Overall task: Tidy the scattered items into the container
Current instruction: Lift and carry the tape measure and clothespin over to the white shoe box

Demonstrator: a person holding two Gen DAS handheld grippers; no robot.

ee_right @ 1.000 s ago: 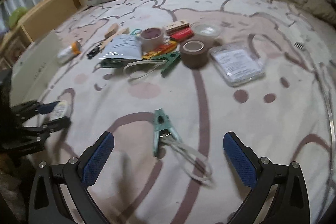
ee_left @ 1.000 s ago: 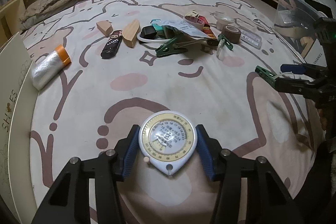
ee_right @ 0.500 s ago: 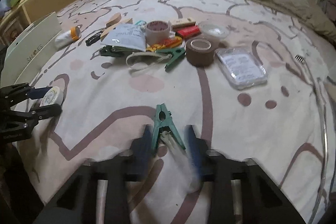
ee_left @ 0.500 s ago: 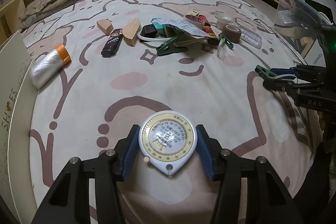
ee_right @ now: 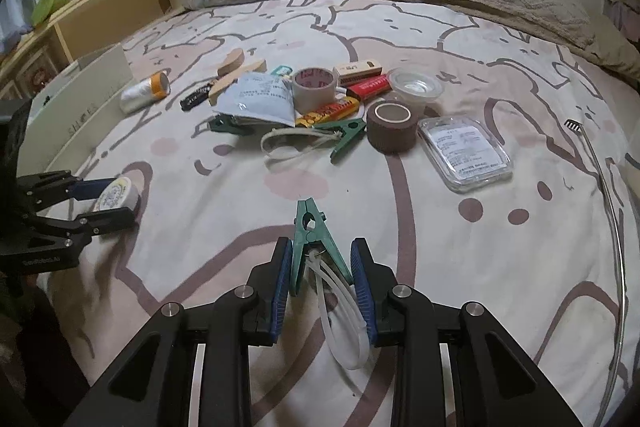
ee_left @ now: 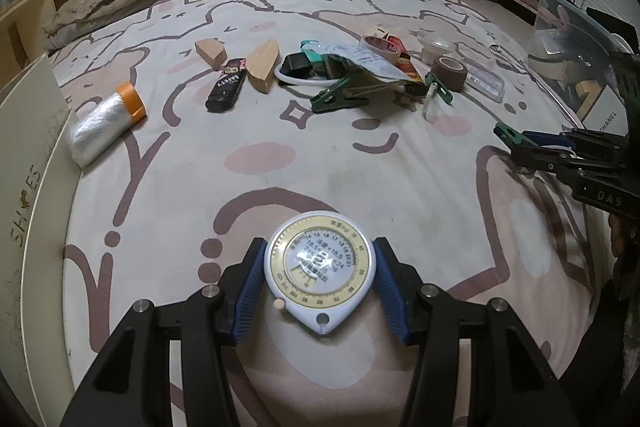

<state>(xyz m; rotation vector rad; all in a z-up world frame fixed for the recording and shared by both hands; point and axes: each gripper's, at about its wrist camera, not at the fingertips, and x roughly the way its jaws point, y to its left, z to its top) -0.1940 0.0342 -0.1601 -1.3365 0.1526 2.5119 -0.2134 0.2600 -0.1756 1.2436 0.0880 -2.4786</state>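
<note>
1. Holding both catches, lift each straight up off the soft bedspread (ee_right: 460,267) before you swing toward the clear plastic container (ee_left: 568,27) at the far right edge.
2. Your left gripper (ee_left: 320,279) pinches a smooth, rounded white tape measure (ee_left: 320,273) by its rim; keep it level.
3. Your right gripper (ee_right: 322,279) stands narrow, clamped on a green clothespin (ee_right: 314,243) with a limp white loop; mind the dangling cord.
4. Farther off, the brown tape roll (ee_right: 390,125) and wooden blocks (ee_left: 262,65) wait in the scattered pile.
</note>
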